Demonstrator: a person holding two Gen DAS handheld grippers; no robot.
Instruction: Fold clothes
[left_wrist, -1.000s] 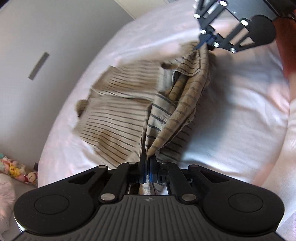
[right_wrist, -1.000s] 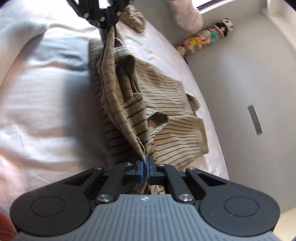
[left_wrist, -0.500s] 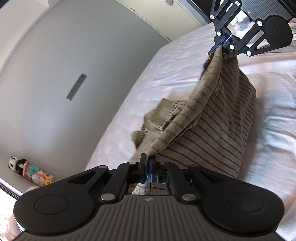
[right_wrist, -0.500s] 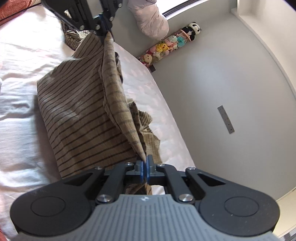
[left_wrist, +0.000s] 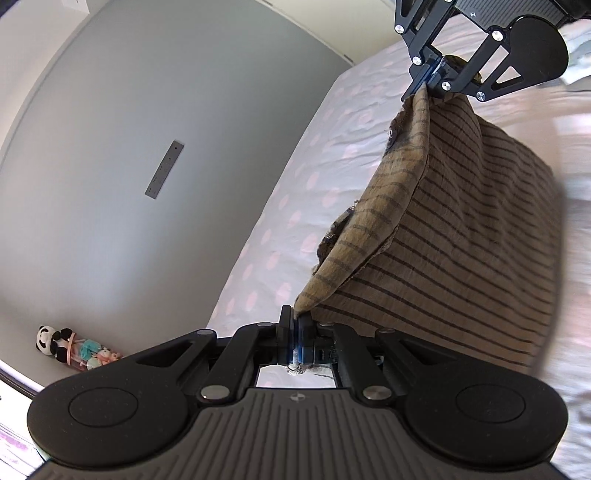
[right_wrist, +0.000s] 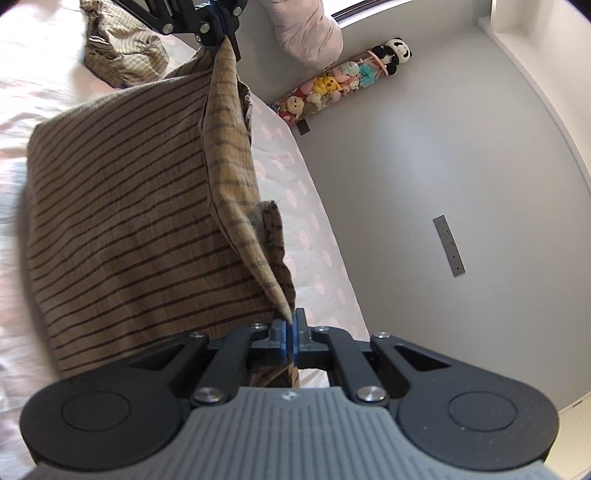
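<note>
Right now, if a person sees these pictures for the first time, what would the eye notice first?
First, the brown striped garment, stretched between the left gripper and the right gripper, both shut on its top edge, so it hangs over the pink-dotted bed. Next, the row of plush toys with a panda against the grey wall, and a second crumpled striped cloth farther along the bed.

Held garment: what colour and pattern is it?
The garment is tan-brown with thin dark horizontal stripes, clearest in the right wrist view.
</note>
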